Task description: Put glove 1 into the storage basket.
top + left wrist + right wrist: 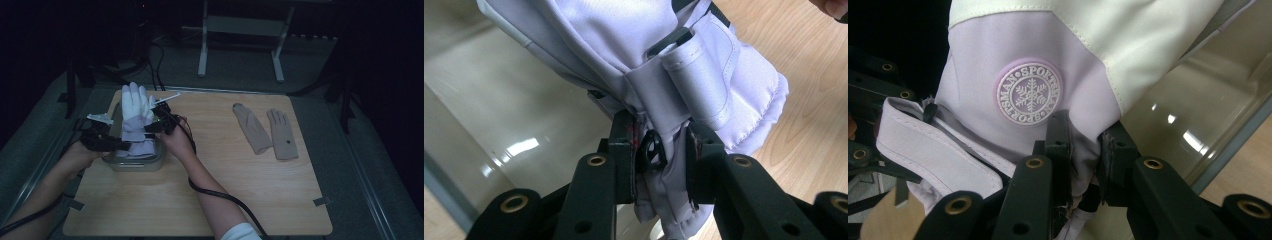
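Note:
A white and lilac ski glove stands upright over a clear plastic container at the table's left, fingers pointing away from me. My left gripper is shut on the glove's cuff from the left side, next to a black buckle. My right gripper is shut on the glove's lilac fabric from the right, just below a round snowflake badge. The glove's strap hangs beside the badge.
A pair of beige knit gloves lies flat on the right half of the wooden table. The container's clear wall and floor sit close under the glove. A cable trails along my right forearm.

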`<state>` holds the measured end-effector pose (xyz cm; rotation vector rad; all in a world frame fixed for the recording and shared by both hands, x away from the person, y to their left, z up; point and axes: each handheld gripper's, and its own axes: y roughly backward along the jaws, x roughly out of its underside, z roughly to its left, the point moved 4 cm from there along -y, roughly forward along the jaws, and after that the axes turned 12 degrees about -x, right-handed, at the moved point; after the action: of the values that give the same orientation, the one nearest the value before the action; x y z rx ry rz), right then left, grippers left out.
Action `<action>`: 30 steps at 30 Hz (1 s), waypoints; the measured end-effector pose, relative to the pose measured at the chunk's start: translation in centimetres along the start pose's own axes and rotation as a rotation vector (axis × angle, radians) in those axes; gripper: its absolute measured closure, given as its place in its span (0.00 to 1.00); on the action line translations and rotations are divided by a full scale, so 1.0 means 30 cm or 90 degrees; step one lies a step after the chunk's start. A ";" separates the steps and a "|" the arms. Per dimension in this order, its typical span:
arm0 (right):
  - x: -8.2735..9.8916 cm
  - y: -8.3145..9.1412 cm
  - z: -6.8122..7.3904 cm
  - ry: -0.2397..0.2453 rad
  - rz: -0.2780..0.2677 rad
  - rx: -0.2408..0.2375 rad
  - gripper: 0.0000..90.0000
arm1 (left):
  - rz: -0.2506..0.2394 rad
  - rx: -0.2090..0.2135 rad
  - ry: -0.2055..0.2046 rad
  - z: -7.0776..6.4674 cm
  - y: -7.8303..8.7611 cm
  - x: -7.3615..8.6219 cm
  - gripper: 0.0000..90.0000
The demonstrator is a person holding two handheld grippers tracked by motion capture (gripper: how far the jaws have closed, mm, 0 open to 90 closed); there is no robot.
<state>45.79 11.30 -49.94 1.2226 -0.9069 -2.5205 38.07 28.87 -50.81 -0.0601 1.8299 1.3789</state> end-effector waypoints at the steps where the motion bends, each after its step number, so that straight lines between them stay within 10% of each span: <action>1: 0.006 -0.009 -0.005 -0.004 0.004 0.001 0.86 | 0.007 0.002 0.001 0.000 -0.009 0.005 0.79; 13: 0.056 -0.054 -0.048 -0.038 0.036 0.011 0.87 | 0.054 -0.020 0.012 -0.011 -0.062 0.026 0.60; 30: 0.056 -0.111 -0.050 -0.006 0.123 0.086 0.84 | -0.069 -0.098 0.105 0.005 -0.023 0.004 0.45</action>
<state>46.16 12.58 -53.74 1.1024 -1.1549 -2.3483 38.40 28.76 -51.42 -0.3564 1.8213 1.4713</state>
